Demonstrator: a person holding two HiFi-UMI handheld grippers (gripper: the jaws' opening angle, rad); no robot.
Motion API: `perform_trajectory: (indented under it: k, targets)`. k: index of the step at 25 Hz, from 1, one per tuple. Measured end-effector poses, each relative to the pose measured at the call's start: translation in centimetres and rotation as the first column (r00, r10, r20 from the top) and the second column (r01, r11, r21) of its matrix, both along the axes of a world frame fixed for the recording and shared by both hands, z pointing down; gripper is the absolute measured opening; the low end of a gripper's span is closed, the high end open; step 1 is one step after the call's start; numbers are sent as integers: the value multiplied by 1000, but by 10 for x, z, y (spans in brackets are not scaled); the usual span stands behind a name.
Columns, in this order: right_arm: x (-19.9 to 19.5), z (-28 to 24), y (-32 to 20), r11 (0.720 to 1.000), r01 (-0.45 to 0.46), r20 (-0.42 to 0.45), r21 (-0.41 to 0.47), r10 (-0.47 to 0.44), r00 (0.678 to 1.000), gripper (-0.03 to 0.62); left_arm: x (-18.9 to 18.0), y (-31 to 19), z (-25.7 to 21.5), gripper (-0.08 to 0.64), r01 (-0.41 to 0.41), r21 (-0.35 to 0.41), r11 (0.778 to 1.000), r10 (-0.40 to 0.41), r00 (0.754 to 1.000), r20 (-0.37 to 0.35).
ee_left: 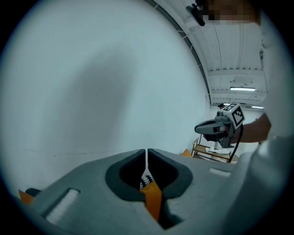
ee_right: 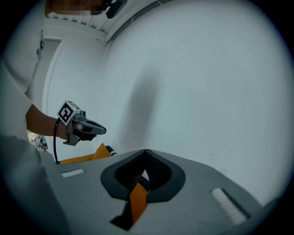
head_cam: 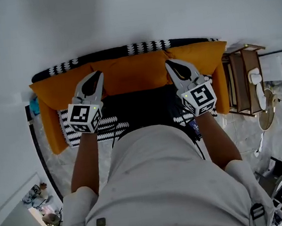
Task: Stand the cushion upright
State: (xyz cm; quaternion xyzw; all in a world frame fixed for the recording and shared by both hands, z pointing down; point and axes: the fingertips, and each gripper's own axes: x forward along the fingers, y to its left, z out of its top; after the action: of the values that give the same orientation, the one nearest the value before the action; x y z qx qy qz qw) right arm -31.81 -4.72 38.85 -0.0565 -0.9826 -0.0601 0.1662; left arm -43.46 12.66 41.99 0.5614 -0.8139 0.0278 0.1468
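Seen from the head view, the cushion (head_cam: pixel 131 73) is stretching wide across the centre. It is orange, with a black-and-white patterned border running along its 12 o'clock edge, close to the white wall (head_cam: pixel 120 16). The left gripper (head_cam: pixel 98 75) is biting into the orange cover at about 10 o'clock of the person's body and the right gripper (head_cam: pixel 169 63) at about 2 o'clock. A wooden rack (head_cam: pixel 243 80) is standing off at 3 o'clock. In the left gripper view the jaws are pressing together on a fold of orange fabric, with a scrap of the pattern showing behind it, and the other gripper is hanging out at 3 o'clock. In the right gripper view the jaws are likewise clamping an orange fold, with its partner at 9 o'clock. I'd judge the lifting step is under way, with both ends pinched. The next move is calling for both hands working evenly, tipping the cushion onto its lower edge and leaning it against the wall before the jaws let go, or it could be flopping back down.
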Motion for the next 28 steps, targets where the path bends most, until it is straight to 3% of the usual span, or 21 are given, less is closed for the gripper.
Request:
perform_trajectory:
  k: [7,12,19,28]
  targets:
    - [23,-31,12,998,67,59,11,-67,996,11,21,11,-28,3,31,16,999,-31,998,52]
    - [54,-39,13,994,112,78,13,-112,991,11,55,8,-36,3,44,-24,999,-41,991,130]
    - [129,-40,16,984,179,94,-8,-177,980,11,146,5,-46,3,75,-8,997,-74,991,108]
    - [240,-35,29,974,225,109,-26,-222,969,11,272,12,-57,3,104,-11,994,-102,986,134]
